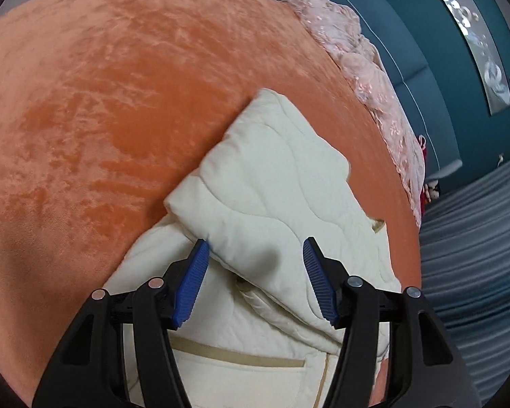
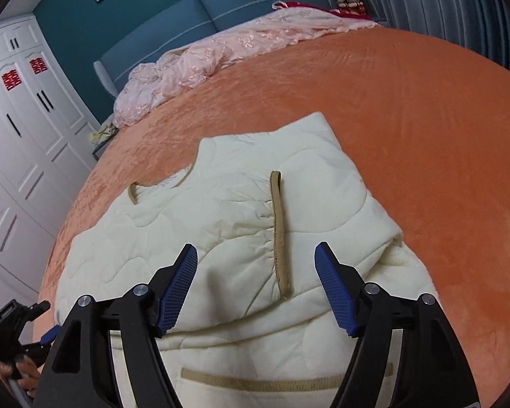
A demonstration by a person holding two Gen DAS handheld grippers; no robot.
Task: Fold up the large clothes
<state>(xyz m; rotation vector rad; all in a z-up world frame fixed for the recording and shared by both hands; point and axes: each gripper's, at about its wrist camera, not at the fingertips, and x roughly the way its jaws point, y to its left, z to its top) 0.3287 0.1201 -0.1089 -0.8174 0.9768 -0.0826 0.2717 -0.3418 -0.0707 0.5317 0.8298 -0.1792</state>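
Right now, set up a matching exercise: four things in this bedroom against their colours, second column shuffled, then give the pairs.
Things:
1. quilted jacket
2. bedspread
3. headboard
4. wardrobe

Colours:
A. white, with red paper cut-outs
B. orange
C. cream with tan trim
D. blue

Pairs: 1-C, 2-B, 3-D, 4-A
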